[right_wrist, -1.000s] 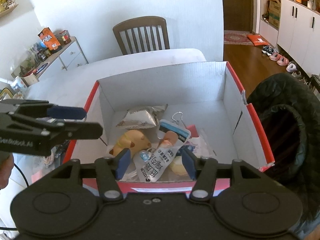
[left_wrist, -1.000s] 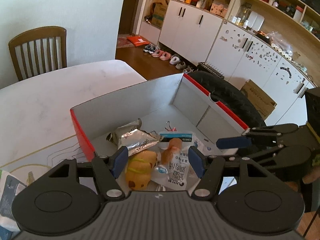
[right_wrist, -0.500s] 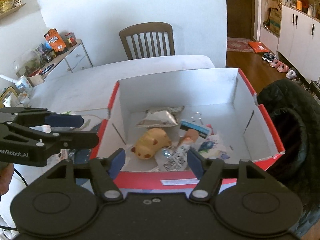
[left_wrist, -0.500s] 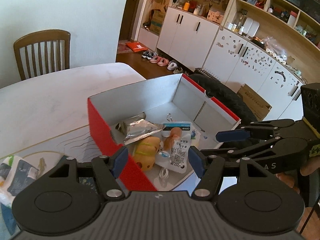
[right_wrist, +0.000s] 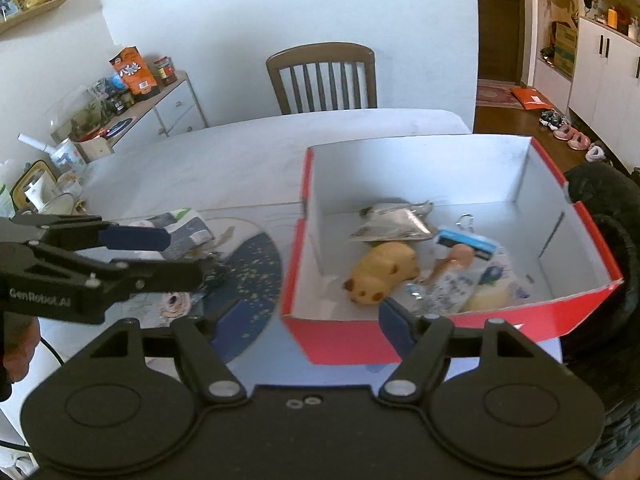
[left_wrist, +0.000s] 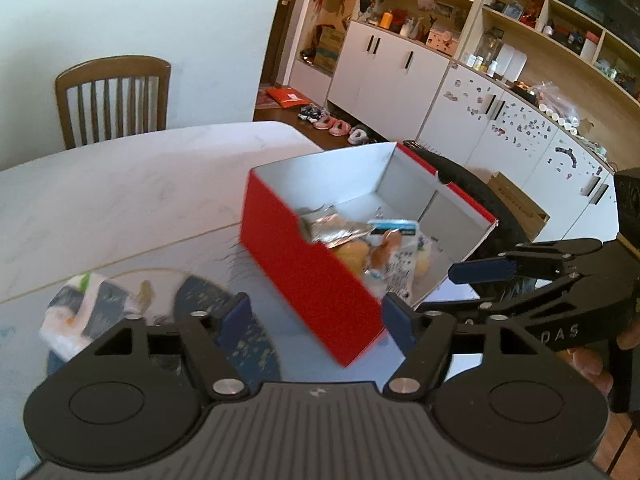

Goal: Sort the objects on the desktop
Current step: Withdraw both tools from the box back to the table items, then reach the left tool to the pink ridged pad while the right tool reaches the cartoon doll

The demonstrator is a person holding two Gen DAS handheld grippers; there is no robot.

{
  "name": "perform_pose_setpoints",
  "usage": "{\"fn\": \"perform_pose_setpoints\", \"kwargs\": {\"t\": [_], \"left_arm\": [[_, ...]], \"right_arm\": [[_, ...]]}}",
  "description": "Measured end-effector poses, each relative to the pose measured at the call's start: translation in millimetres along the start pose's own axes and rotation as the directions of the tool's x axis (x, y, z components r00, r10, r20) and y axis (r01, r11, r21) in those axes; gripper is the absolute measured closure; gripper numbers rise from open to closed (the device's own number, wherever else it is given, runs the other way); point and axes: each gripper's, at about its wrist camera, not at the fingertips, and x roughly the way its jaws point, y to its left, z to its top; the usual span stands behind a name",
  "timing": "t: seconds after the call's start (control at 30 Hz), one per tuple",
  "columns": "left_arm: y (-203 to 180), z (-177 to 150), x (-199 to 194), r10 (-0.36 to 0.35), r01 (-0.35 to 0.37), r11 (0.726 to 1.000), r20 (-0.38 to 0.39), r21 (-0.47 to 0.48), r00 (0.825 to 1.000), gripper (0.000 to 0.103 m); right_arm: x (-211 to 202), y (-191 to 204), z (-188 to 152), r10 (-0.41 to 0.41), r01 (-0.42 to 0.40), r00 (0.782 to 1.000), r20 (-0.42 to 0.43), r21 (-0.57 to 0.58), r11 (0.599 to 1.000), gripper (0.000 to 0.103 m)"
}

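Packets left on the counter, near its left edge beside the red box (right_wrist: 400,344): one white-and-grey soft pack (left_wrist: 86,312), light, crinkly, grab mid-body. Inside the box: one foil pouch (right_wrist: 394,226), one yellow plush toy (right_wrist: 382,274), slippery sachets uncounted. Left hand-held gripper (left_wrist: 316,314) and right hand-held gripper (right_wrist: 306,320) both spread apart, empty.

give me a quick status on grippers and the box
Left gripper open, empty. Right gripper open, empty. Red box holds toy, packets. Nothing blocking.
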Motion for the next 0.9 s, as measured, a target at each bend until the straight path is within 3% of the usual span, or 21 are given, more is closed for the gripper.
{"fn": "perform_pose_setpoints", "kwargs": {"t": [0.47, 0.63, 0.77, 0.9], "left_arm": [[62, -61, -35, 0.018, -0.019, 1.0, -0.032, -0.022, 0.999, 0.015], [77, -79, -37, 0.027, -0.028, 0.999, -0.058, -0.021, 0.998, 0.013], [87, -93, -31, 0.045, -0.046, 0.999, -0.08, -0.007, 0.996, 0.003], [95, -105, -23, 0.062, -0.06, 0.998, -0.107, 0.019, 0.992, 0.003]], "right_arm": [[24, 61, -10, 0.012, -0.013, 1.0, -0.015, -0.012, 1.0, 0.023], [40, 82, -15, 0.015, -0.015, 0.999, -0.03, -0.02, 1.0, 0.019], [56, 99, -18, 0.011, -0.013, 0.999, -0.048, -0.035, 0.999, 0.017], [71, 115, -19, 0.0, -0.003, 0.998, -0.06, -0.058, 0.998, 0.016]]}}
